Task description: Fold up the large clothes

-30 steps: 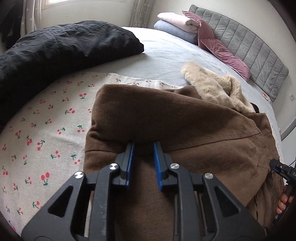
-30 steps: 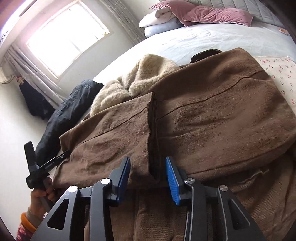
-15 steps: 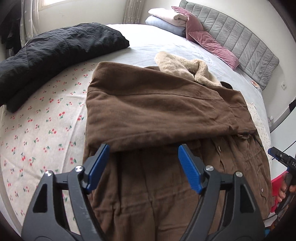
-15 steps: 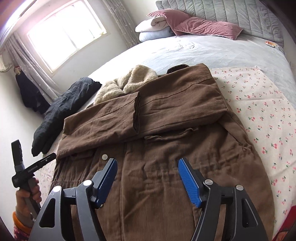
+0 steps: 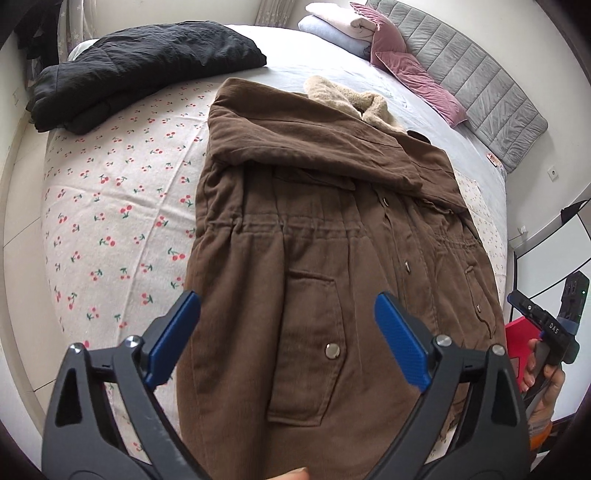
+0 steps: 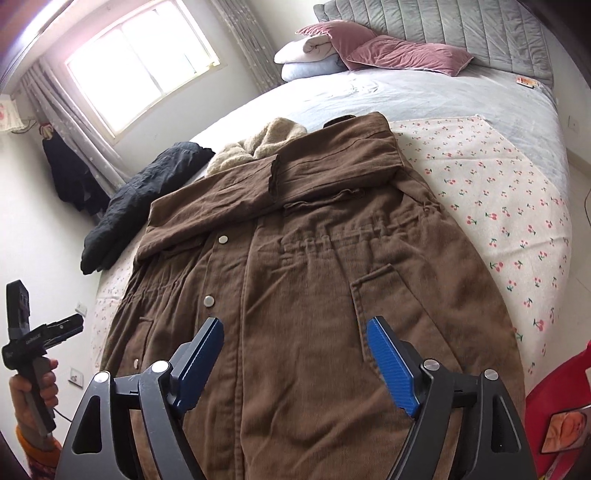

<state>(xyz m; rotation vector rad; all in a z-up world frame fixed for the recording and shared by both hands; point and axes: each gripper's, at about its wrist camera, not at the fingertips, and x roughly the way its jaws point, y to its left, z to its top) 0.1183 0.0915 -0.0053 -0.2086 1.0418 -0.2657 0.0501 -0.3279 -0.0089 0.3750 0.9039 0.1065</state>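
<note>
I hold my left gripper [image 5: 287,325] above the lower part of the brown coat [image 5: 332,229], its blue pads [image 5: 400,338] set wide and opening further, with nothing clamped between them; the coat lies below, not touched by either pad. My right gripper [image 6: 295,356] hangs over the same hem end, its jaws also spreading apart and gripping nothing. The coat lies flat on the bed [image 6: 424,85], front side up, on a white blanket printed with cherries [image 5: 110,206]. Both sleeves are folded across the chest, so they form a thick band below the cream fleece hood [image 6: 266,142], which sticks out at the far end. The gathered waist seam runs across the middle, the snap buttons line the front placket, and a patch pocket [image 5: 310,343] with a metal snap sits right below my left gripper; whether anything is in that pocket I cannot tell, as its flap lies flat. A black padded jacket [image 5: 140,70] lies bunched near the bed's far left edge, apart from the coat. Against the grey quilted headboard [image 6: 443,26] rest pink cushions [image 6: 399,53] and a stack of folded pale bedding [image 5: 332,26]. A red object [image 6: 554,413] shows at the right edge, near the hem.
</note>
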